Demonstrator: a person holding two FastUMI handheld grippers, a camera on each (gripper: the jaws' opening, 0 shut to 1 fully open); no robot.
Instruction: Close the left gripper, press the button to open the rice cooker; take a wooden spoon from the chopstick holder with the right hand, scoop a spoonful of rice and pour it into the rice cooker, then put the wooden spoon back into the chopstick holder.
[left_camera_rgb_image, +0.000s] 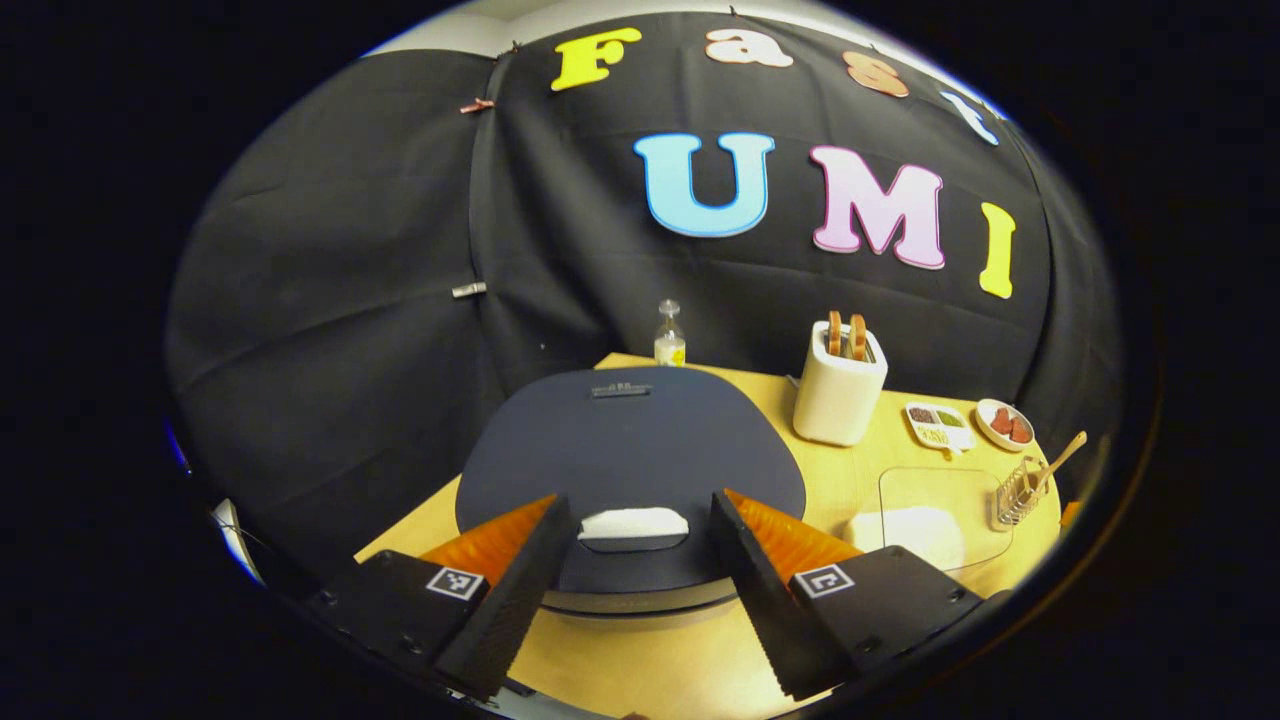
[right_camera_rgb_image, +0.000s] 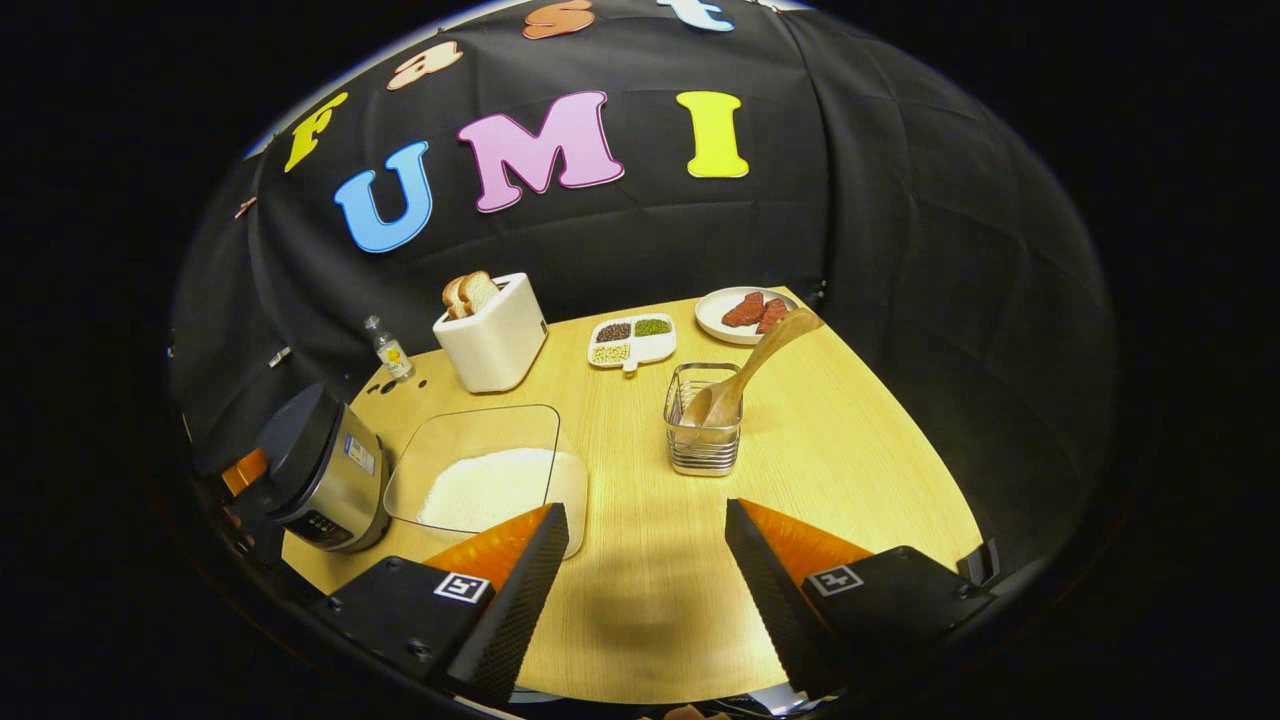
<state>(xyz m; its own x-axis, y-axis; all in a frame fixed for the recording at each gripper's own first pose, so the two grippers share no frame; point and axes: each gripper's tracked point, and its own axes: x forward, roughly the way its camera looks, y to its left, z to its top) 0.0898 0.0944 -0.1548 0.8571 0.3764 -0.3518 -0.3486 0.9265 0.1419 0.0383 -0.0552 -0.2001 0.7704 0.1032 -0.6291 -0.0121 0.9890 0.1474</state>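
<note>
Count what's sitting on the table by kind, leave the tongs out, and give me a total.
Rice cooker: 1
Clear rice container: 1
Toaster: 1
Small bottle: 1
Divided dish of beans: 1
Plate of red slices: 1
Wire chopstick holder: 1
Wooden spoon: 1
Total: 8

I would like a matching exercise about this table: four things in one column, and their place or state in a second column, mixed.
Things:
1. wooden spoon
2. rice cooker
3. bread slices
4. rice

Places or states:
A. lid down, not opened yet
B. in the clear container
C. leaning in the chopstick holder
D. standing in the toaster

Pairs: 1-C, 2-A, 3-D, 4-B
</note>
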